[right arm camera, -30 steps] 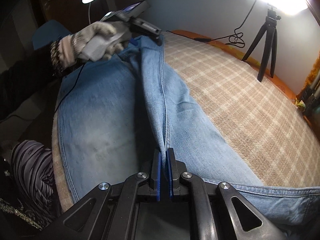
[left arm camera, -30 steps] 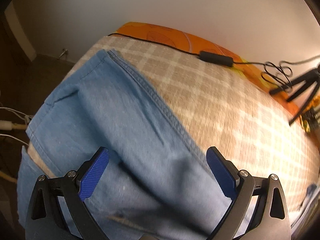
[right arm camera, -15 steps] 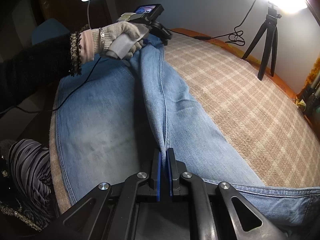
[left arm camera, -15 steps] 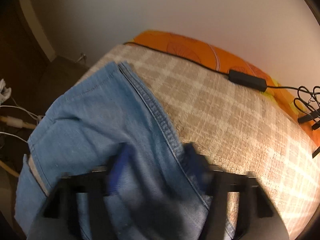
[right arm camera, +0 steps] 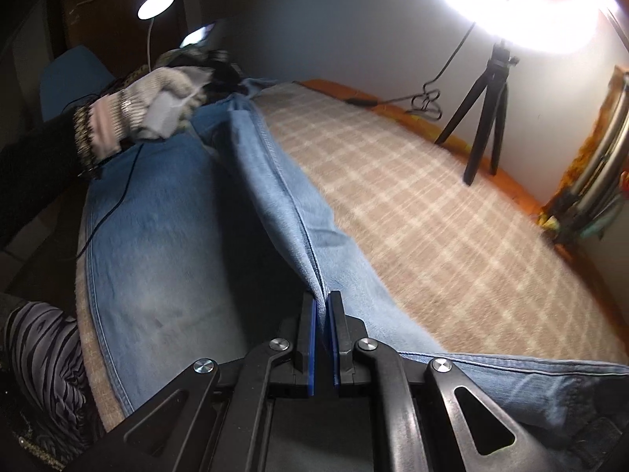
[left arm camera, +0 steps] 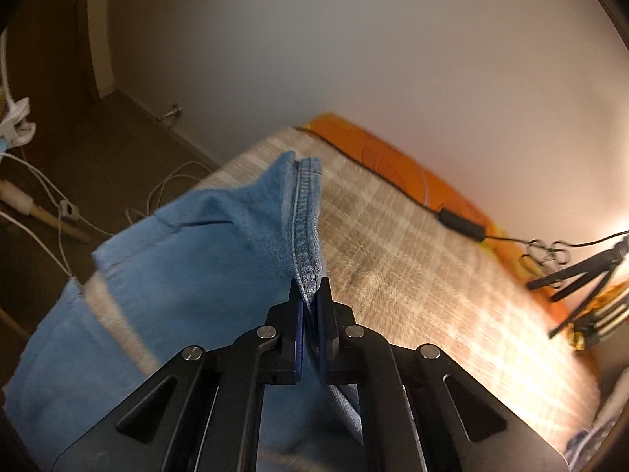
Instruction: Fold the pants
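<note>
Right claw (right arm camera: 323, 306) clenched on the near end of the seam ridge of the light blue denim pants (right arm camera: 165, 236), which lie on the beige checked bed cover (right arm camera: 432, 212). The seam runs away, near to far. Left claw (left arm camera: 309, 299), in the gloved hand (right arm camera: 157, 106), pinches the far stitched edge.

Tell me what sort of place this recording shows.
Probably a bedroom at home, rigged for filming: jeans lie on a bed with a checked blanket over an orange sheet, beside a small tripod and a bright lamp.
</note>
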Action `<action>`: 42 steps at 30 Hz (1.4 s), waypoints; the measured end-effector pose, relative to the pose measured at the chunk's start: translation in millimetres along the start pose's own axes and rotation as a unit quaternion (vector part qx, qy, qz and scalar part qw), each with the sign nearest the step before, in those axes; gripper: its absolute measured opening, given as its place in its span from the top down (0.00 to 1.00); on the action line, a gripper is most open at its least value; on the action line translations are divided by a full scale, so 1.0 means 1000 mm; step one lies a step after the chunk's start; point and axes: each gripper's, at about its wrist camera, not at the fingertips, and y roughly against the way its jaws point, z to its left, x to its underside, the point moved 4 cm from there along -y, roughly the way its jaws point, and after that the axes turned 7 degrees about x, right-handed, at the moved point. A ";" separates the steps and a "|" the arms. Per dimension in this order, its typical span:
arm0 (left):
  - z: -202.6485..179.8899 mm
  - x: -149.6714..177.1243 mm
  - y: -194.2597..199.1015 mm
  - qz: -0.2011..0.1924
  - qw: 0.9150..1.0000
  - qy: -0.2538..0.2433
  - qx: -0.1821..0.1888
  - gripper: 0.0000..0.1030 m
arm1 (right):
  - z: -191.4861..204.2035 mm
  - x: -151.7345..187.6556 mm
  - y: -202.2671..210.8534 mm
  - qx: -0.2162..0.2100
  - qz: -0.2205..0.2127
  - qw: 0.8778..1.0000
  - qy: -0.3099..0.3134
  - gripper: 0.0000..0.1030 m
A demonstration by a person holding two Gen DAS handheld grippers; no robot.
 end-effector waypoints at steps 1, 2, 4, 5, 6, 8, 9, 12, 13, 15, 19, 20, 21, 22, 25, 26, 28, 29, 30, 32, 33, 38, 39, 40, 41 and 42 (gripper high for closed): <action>0.004 -0.001 0.007 -0.005 1.000 0.000 0.006 0.96 | 0.003 0.000 0.005 0.004 -0.001 1.000 0.004 0.96; 0.007 0.002 0.020 -0.013 1.000 -0.001 0.012 0.96 | 0.006 -0.001 0.009 0.006 -0.002 1.000 0.009 0.97; 0.016 0.008 0.042 -0.027 0.999 -0.008 0.019 0.96 | 0.015 0.000 0.020 0.013 -0.002 1.000 0.023 0.97; 0.020 0.014 0.054 -0.036 0.999 -0.010 0.023 0.96 | 0.019 0.001 0.025 0.016 -0.003 0.999 0.028 0.97; 0.026 0.021 0.064 -0.041 0.999 -0.011 0.026 0.96 | 0.023 0.002 0.030 0.018 -0.003 0.999 0.032 0.97; 0.039 0.036 0.081 -0.048 0.998 -0.004 0.034 0.96 | 0.034 0.008 0.041 0.019 -0.005 0.999 0.038 0.97; 0.048 0.045 0.090 -0.050 0.998 0.001 0.039 0.96 | 0.040 0.011 0.046 0.021 -0.005 0.999 0.041 0.97; 0.074 0.073 0.106 -0.058 0.997 0.013 0.045 0.96 | 0.056 0.024 0.053 0.020 0.002 0.998 0.051 0.97; 0.080 0.082 0.109 -0.058 0.997 0.013 0.045 0.96 | 0.064 0.031 0.054 0.018 0.007 0.998 0.055 0.97; 0.096 0.102 0.120 -0.058 0.997 0.024 0.044 0.96 | 0.076 0.042 0.055 0.015 0.016 0.998 0.060 0.97; 0.126 0.136 0.123 -0.046 0.995 0.068 0.053 0.96 | 0.098 0.066 0.046 0.005 0.038 0.997 0.061 0.97; 0.132 0.144 0.123 -0.043 0.995 0.072 0.054 0.96 | 0.102 0.071 0.044 0.005 0.043 0.997 0.063 0.97; 0.138 0.150 0.123 -0.042 0.994 0.080 0.056 0.96 | 0.107 0.076 0.041 0.006 0.047 0.997 0.065 0.97; 0.143 0.155 0.125 -0.042 0.993 0.088 0.060 0.96 | 0.111 0.080 0.039 0.007 0.051 0.996 0.067 0.97; 0.150 0.163 0.128 -0.047 0.991 0.100 0.077 0.92 | 0.117 0.089 0.032 0.017 0.059 0.995 0.075 0.96; 0.154 0.164 0.130 -0.046 0.991 0.099 0.081 0.91 | 0.118 0.091 0.031 0.021 0.061 0.995 0.076 0.97; 0.158 0.161 0.130 -0.053 0.990 0.103 0.080 0.74 | 0.116 0.091 0.028 0.022 0.063 0.995 0.071 0.97; 0.161 0.160 0.130 -0.054 0.990 0.107 0.075 0.67 | 0.116 0.090 0.027 0.023 0.064 0.995 0.069 0.97; 0.167 0.160 0.131 -0.059 0.989 0.113 0.073 0.56 | 0.115 0.089 0.027 0.025 0.064 0.995 0.067 0.97; 0.178 0.155 0.134 -0.073 0.985 0.135 0.072 0.49 | 0.115 0.088 0.027 0.026 0.064 0.996 0.064 0.97; 0.185 0.152 0.134 -0.079 0.983 0.146 0.078 0.49 | 0.115 0.087 0.027 0.027 0.063 0.996 0.063 0.97; 0.213 0.139 0.122 -0.072 0.976 0.193 0.075 0.51 | 0.117 0.084 0.028 0.034 0.063 0.995 0.063 0.97; 0.218 0.138 0.120 -0.068 0.973 0.205 0.078 0.52 | 0.118 0.085 0.029 0.036 0.062 0.995 0.062 0.97; 0.224 0.136 0.119 -0.066 0.970 0.217 0.083 0.56 | 0.119 0.085 0.030 0.038 0.062 0.995 0.061 0.97; 0.232 0.137 0.121 -0.067 0.969 0.223 0.084 0.60 | 0.119 0.084 0.030 0.040 0.061 0.996 0.060 0.97; 0.235 0.136 0.121 -0.067 0.969 0.223 0.078 0.72 | 0.119 0.084 0.031 0.041 0.061 0.996 0.059 0.97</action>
